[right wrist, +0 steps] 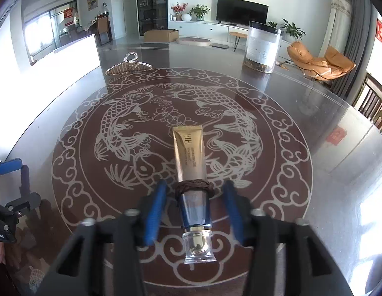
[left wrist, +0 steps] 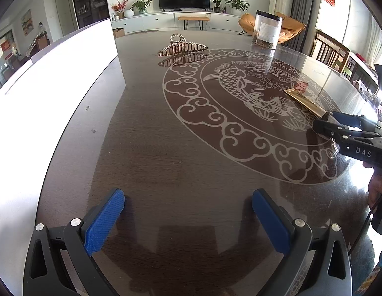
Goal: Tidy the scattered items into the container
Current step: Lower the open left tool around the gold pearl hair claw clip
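Quick count of what was on the table: one gold cosmetic tube, one rhinestone hair claw, one clear jar with a dark lid, and one white container along the left edge. So two loose items plus the jar.

The tube lay flat on the carved fish design, clear cap toward the right gripper, with a brown braided hair tie looped around it. That gripper's blue pads stood open on either side of the tube's lower end, not pressing on it, as far as I could tell through the blur. The left gripper was spread wide over bare tabletop with nothing between its pads.

The hair claw sat near the container's far corner, well apart from the tube.

The right wrist view showed the tube's full length, the hair tie and the cap. The left wrist view caught only a sliver of tube, but gave the clearer look at the claw and container wall.
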Available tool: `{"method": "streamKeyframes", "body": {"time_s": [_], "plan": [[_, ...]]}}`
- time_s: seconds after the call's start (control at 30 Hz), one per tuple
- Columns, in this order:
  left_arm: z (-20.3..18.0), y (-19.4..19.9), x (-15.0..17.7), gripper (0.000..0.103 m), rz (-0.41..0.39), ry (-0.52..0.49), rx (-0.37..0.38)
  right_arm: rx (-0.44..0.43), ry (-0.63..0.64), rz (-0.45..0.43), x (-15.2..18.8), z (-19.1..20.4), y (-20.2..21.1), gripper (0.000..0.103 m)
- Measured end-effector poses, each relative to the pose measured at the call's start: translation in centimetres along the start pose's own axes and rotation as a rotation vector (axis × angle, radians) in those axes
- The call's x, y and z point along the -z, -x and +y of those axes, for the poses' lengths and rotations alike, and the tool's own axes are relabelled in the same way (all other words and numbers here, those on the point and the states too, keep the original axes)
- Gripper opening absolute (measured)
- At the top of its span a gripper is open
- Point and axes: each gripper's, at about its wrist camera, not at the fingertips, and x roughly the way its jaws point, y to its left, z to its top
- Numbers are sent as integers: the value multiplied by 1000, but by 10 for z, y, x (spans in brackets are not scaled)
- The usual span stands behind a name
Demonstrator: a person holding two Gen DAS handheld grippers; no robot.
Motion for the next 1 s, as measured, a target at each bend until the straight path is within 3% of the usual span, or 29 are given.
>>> {"method": "streamKeyframes", "body": {"time_s": [0.2, 0.3, 0.6, 1.0], "plan": [[8, -26, -40, 103, 57, -158, 98, -26, -10, 19, 4, 1, -1, 87], [21, -53, -82, 103, 88, -164, 98, -29, -13, 24, 2, 1, -4, 91], [51, -114, -174, 103, 41, -152, 95, -27, -11, 25, 2, 2, -4, 91], [24, -172, -254, 103, 42, -212, 133, -28, -11, 24, 2, 2, -4, 91]]}}
